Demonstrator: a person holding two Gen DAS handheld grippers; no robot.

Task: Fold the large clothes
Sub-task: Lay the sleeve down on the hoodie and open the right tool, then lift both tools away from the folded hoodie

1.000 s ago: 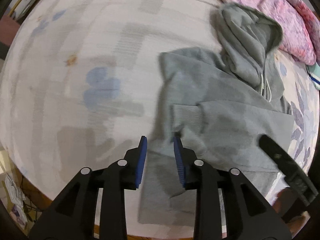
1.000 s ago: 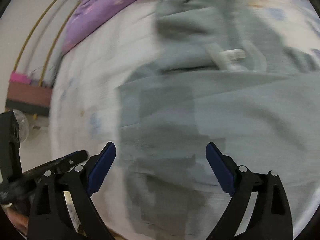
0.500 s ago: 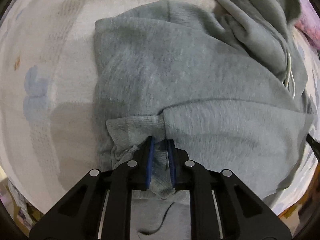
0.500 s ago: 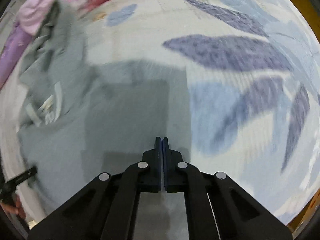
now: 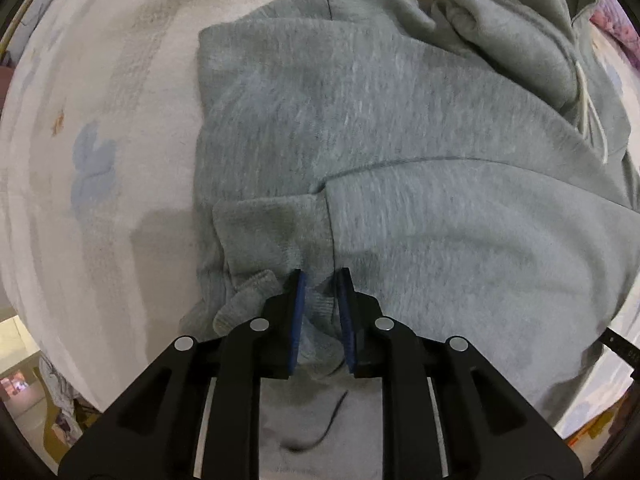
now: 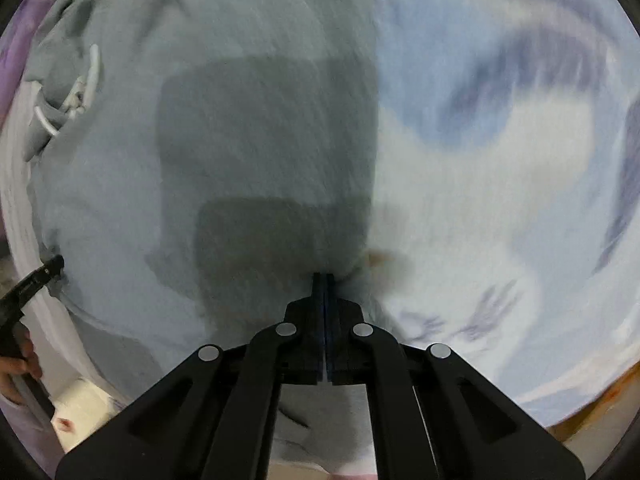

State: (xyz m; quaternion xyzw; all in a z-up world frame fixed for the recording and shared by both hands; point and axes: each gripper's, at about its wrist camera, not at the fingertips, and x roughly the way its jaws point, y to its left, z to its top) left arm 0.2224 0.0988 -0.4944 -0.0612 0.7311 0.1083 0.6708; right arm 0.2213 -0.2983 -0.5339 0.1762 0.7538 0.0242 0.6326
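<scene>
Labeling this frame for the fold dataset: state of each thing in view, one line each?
left tool: jaws narrow, clamped on the hoodie's ribbed cuff
right tool: jaws fully shut, tips at the hoodie's edge; whether cloth is pinched cannot be told
grey hoodie: partly folded, sleeve laid across body, hood bunched
drawstring: loose, white
bedsheet: spread flat under the hoodie

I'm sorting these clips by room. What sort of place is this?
Most likely a bedroom: the grey hoodie lies spread on a floral bedsheet, with what looks like a pink-purple quilt bunched at the far edge.
</scene>
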